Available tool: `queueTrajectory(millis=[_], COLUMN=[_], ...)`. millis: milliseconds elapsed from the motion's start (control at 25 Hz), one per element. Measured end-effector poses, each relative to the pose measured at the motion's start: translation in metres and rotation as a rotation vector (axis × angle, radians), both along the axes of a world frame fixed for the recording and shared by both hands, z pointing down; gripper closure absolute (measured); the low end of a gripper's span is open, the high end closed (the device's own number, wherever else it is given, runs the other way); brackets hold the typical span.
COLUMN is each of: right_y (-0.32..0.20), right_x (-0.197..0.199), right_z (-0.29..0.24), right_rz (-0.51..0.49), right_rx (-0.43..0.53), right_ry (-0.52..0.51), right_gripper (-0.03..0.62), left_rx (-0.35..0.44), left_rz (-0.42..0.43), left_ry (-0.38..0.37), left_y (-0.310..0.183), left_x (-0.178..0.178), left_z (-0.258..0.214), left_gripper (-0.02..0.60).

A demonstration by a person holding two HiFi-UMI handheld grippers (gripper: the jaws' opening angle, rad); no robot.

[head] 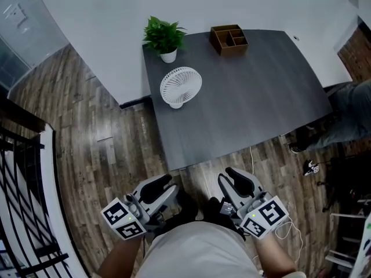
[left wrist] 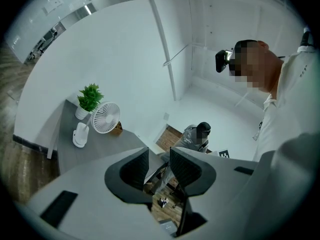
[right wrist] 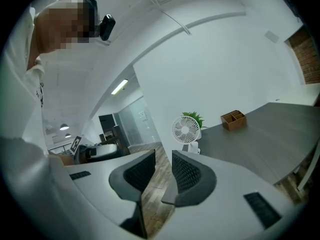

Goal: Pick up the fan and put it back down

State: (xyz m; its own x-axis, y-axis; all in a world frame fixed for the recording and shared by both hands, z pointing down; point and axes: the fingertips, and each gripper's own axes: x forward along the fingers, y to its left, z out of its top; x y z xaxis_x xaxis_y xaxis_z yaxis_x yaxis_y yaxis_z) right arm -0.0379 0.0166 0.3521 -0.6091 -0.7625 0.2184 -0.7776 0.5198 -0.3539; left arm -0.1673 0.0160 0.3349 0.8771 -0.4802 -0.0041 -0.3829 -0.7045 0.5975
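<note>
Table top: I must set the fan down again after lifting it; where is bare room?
Bare: the wide stretch right of the fan and in front of the wooden organizer, to the near and right edges. Crowded: the far left corner, with plant and fan.

- Fan (head: 180, 86): white all over; grille of thin radial spokes.
- Table (head: 249, 103): dark grey, faint wood grain.
- Plant (head: 164, 33): green leaves; pot (head: 168, 55) white.
- Box (head: 229, 39): mid-brown wood.
- Floor (head: 98, 149): grey-brown planks, streaky.
- Wall (head: 116, 16): plain white.
- My left tool (head: 164, 184) and my right tool (head: 235, 177): pale grey shells, black ribbed pads, black-and-white square markers on the cubes.
</note>
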Motion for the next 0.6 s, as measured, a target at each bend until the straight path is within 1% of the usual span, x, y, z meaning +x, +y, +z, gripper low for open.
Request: queueTrajectory(millis=[160, 600], right_y=[-0.011, -0.040], right_x=[0.006, 0.026], right_z=[-0.004, -0.010], right_rz=[-0.003, -0.084], right_rx=[0.005, 0.019], right_ry=[0.010, 0.029], right_gripper=[0.508, 0.505], left_rx=[-0.002, 0.005], left_rz=[-0.011, -0.105], left_ry=[0.001, 0.005], left_y=[-0.008, -0.026], left_x=[0.004, 0.016], left_z=[-0.002, -0.006], left_gripper=[0.453, 0.448])
